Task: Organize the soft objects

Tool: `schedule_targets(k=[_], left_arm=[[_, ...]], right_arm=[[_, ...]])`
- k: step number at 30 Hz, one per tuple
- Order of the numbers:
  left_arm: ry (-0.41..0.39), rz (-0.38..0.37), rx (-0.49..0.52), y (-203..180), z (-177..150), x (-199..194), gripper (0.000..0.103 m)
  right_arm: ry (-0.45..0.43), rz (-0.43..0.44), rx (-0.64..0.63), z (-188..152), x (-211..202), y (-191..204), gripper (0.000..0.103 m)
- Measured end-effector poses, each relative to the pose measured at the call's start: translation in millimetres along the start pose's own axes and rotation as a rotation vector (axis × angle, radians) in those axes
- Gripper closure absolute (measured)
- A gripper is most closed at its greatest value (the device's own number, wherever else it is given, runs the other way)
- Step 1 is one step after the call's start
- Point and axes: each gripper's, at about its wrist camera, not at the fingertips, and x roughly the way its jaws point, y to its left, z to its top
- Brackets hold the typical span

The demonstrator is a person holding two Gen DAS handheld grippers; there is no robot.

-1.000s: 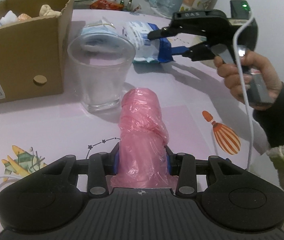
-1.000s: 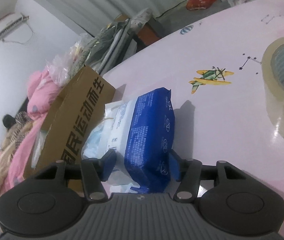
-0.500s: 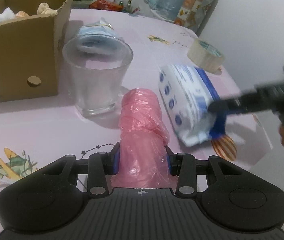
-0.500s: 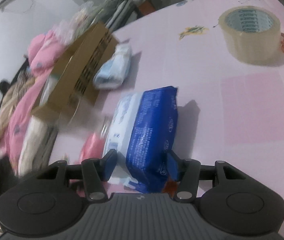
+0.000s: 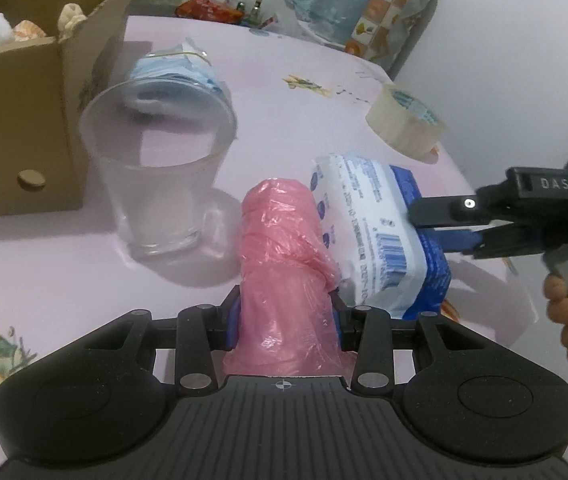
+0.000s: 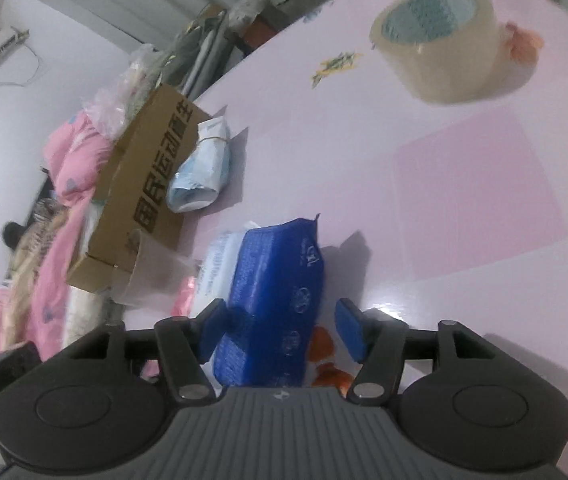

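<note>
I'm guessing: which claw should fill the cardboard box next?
Probably left claw: it's clamped on the pink bag, cardboard box on its side. The right claw is open around the tissue pack.

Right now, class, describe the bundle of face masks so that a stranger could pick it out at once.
Start at the open cardboard box on the pink table. Just beyond the clear plastic cup, against the box's side, lies the bundle of face masks. It is the only pale blue thing tied with a rubber band, and no claw holds it.
</note>
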Motion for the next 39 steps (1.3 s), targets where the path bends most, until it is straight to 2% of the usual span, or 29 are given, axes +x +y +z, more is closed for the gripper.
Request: schedule_targets(k=[4, 8, 14, 17, 25, 29, 32, 39], left_arm=[[0.006, 0.004, 0.032, -5, 2, 3, 0.064], [0.003, 0.025, 0.055, -10, 4, 5, 0.064], [-0.004, 0.035, 0.072, -13, 4, 7, 0.064], [0.002, 0.010, 0.070, -14, 4, 8, 0.064], [0.014, -0.081, 0.030, -9, 1, 6, 0.063], [0.020, -0.115, -0.002, -2, 0, 4, 0.062], [0.021, -0.134, -0.017, 1, -1, 4, 0.062], [0.002, -0.142, -0.017, 6, -3, 2, 0.062]], right_arm=[[0.042, 0.056, 0.019, -2, 15, -2, 0.037], [0.034, 0.047, -0.005, -4, 17, 1, 0.033], [-0.004, 0.001, -0.082, -12, 15, 16, 0.037], [-0.017, -0.080, -0.186, -15, 10, 36, 0.038], [-0.024, -0.410, -0.569, -34, 13, 101, 0.039], [0.000, -0.502, -0.663, -41, 23, 119, 0.039], [0.019, -0.486, -0.623, -38, 23, 122, 0.039], [-0.011, -0.329, -0.408, -27, 1, 109, 0.039]])
